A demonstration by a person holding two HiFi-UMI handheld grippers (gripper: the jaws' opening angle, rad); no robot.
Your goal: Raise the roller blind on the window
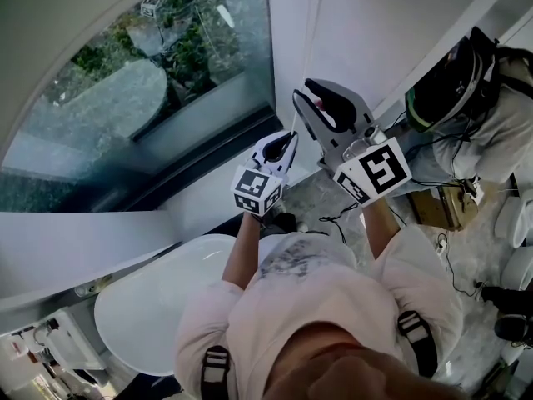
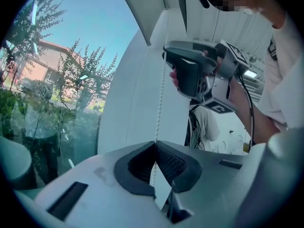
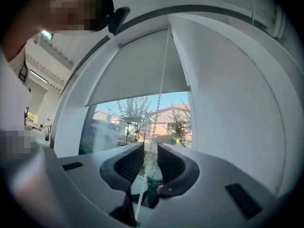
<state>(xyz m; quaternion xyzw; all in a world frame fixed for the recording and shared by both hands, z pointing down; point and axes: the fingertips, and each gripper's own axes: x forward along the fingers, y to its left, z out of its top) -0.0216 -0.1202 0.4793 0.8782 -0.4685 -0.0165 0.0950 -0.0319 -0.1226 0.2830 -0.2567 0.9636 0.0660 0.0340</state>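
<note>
Blind (image 3: 137,72) covers the top edge of the window (image 3: 118,122), with its hem partway down. Left tool (image 2: 155,144) is clamped shut on the chain (image 2: 159,103). Right tool (image 3: 150,148) sits higher up, jaws apart, with the chain between them but not pinched. Risks:
- Left lets go before right bites: chain slips and the blind runs down.
- Right closes off-centre and misses the beads.
- An angled pull could jump the chain.
</note>
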